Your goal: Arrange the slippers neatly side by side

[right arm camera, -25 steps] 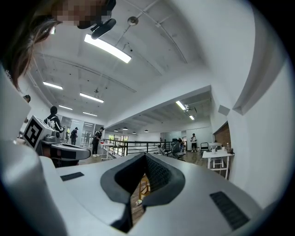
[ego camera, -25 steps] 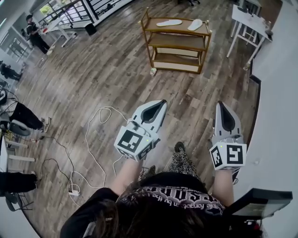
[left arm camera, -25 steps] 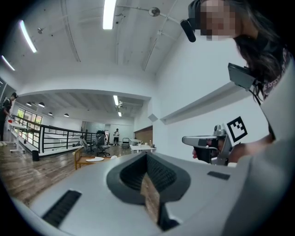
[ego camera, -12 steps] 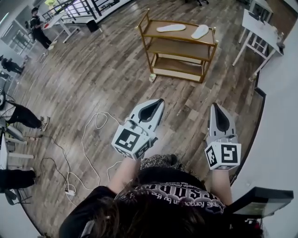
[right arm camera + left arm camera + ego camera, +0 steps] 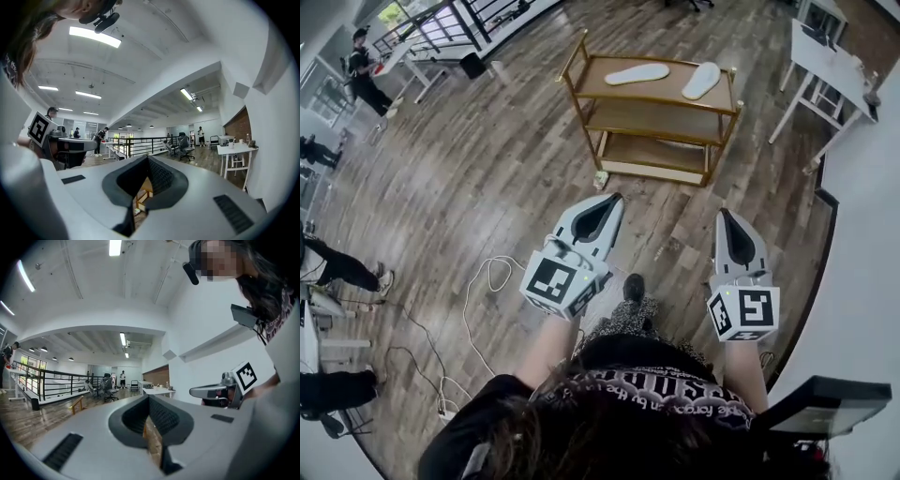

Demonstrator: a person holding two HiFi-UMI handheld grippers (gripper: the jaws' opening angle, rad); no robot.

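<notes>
Right now the left gripper [image 5: 615, 198] is pointing at the shelf cart [image 5: 666, 90], jaws pressed together w/ nothing between them. The left slipper [image 5: 636, 73] and right slipper [image 5: 701, 80] are lying on its top tier, well apart from both grippers. The first is lying crosswise and the second is angling away from it, w/ a gap between. They're looking thin, flat, light & prob. bendy, so pinching a heel edge or side rim is likely working best. Middle & bottom tiers are looking bare. The right gripper [image 5: 724, 215] is likewise closed tight, holding nothing.
</notes>
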